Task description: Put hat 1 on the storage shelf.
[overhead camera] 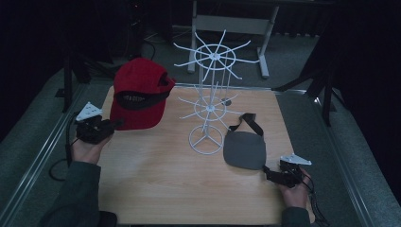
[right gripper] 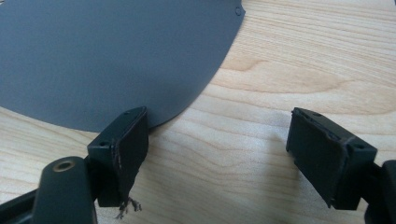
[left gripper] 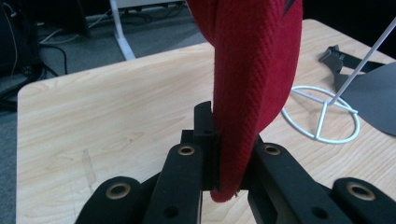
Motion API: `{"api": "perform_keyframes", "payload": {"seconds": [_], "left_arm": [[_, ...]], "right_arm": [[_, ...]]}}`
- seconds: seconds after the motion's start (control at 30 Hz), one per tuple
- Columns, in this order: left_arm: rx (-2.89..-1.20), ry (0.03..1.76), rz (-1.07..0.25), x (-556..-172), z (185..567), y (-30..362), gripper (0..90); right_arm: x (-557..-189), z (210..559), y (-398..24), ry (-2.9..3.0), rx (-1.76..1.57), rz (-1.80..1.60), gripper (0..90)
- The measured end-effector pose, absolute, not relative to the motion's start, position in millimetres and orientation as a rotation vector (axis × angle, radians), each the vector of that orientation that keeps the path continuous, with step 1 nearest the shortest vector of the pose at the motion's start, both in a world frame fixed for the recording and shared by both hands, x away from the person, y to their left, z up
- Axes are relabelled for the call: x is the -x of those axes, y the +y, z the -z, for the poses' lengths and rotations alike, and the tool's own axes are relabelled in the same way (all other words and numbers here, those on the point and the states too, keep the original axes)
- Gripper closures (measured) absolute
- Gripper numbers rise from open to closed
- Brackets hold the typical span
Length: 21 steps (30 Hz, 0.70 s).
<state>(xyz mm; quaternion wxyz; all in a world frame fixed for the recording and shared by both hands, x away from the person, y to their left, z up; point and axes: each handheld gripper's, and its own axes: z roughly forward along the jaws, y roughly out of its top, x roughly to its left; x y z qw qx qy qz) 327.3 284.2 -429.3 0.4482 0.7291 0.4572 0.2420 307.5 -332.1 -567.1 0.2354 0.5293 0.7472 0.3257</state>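
Scene: a light wooden tabletop (overhead camera: 156, 175) seen from above, in a dark room, with a person's forearms entering from the bottom edge.
Left hand-held gripper (overhead camera: 101, 128): at the tabletop's left edge, clenched on the rim of a red fabric baseball cap (overhead camera: 139, 94); in the left gripper view the red cloth (left gripper: 254, 84) stands upright, pinched between the two black jaws.
Red cap: held up above the left rear part of the tabletop, its black back strap facing the camera, just left of the rack.
Rack: a white wire display stand (overhead camera: 210, 101) with a ring base and two tiers of radiating spokes, upright near the middle of the tabletop.
Grey cap: a flat dark grey cap with a black strap (overhead camera: 244, 149) lying on the tabletop right of the rack's base.
Right hand-held gripper (overhead camera: 276, 174): low on the tabletop by the near right corner, jaws spread apart and grasping nothing; in the right gripper view one jaw sits at the edge of the grey cap (right gripper: 107, 56), the other over bare wood.
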Motion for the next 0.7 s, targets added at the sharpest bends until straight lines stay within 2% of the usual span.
{"api": "perform_keyframes", "payload": {"seconds": [0.7], "left_arm": [[-1.748,1.072,-0.66,-329.9,400.0,276.0,86.0]], "right_arm": [[-307.5,567.1,-332.0,2.049,-1.453,-0.893,21.0]]}}
